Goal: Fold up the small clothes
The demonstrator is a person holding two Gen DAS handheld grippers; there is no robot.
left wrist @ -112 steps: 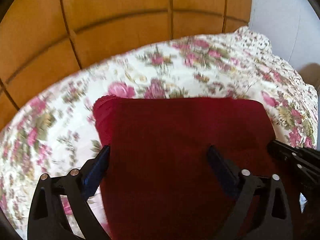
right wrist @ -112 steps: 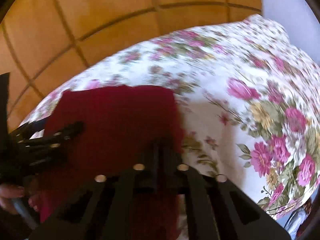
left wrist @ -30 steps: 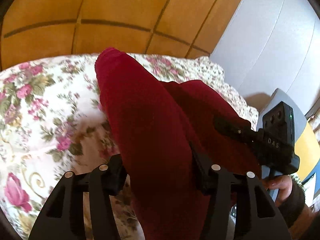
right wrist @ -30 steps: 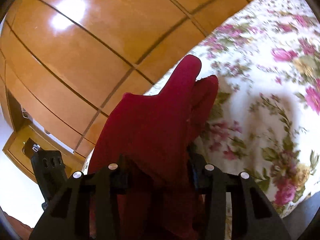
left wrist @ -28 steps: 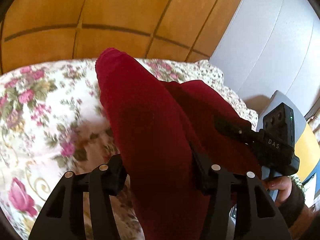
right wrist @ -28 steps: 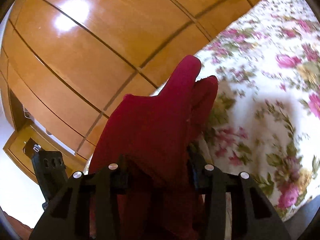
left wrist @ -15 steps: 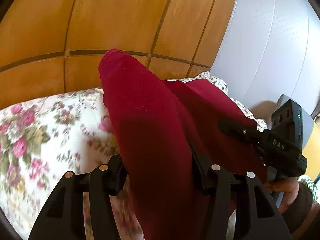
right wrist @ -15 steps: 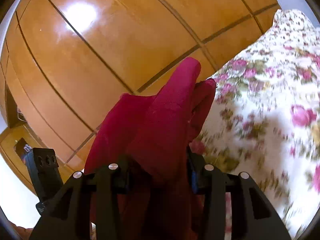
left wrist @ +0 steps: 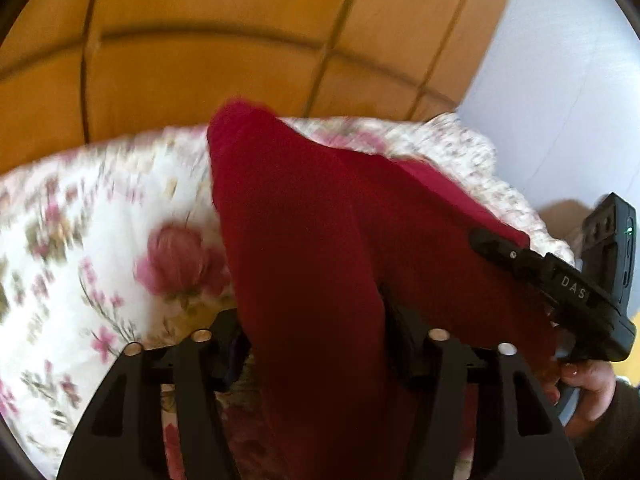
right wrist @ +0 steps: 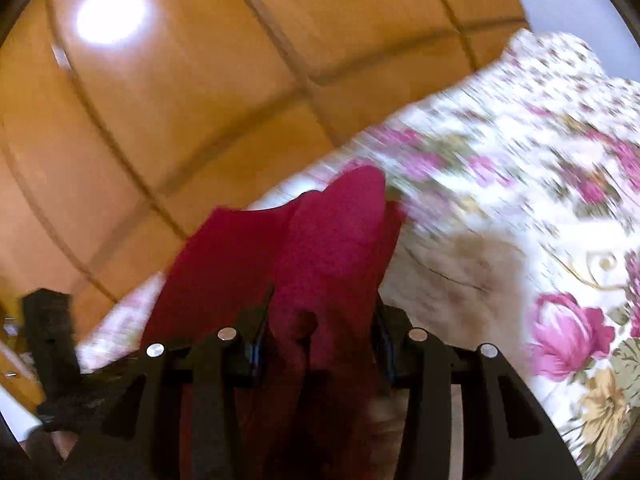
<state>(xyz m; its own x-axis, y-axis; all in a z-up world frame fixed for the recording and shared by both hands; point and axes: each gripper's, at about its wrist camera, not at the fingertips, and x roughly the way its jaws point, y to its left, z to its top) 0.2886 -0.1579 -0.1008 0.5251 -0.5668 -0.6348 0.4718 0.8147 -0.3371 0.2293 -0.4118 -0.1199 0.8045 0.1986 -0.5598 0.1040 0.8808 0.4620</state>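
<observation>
A dark red garment [left wrist: 304, 240] hangs bunched over the flowered bedspread [left wrist: 100, 220], held up at two places. In the left wrist view my left gripper [left wrist: 312, 344] has a thick fold of it between its pads; the jaws are opening and the cloth still fills the gap. The right gripper [left wrist: 560, 280] shows at the right of that view, gripping the garment's other end, with a hand [left wrist: 584, 384] under it. In the right wrist view my right gripper [right wrist: 320, 320] is shut on a fold of the red garment [right wrist: 320, 248], whose tip rises ahead.
Orange wooden panels [left wrist: 200, 40] stand behind the bed, with a white wall [left wrist: 560, 80] at the right. The bedspread [right wrist: 520, 200] stretches away to the right in the right wrist view. The left gripper [right wrist: 48, 340] is a dark blur at that view's left edge.
Both grippers have swept across and down towards the bed with the red garment between them. The bedspread fills more of both views and is blurred by the motion.
</observation>
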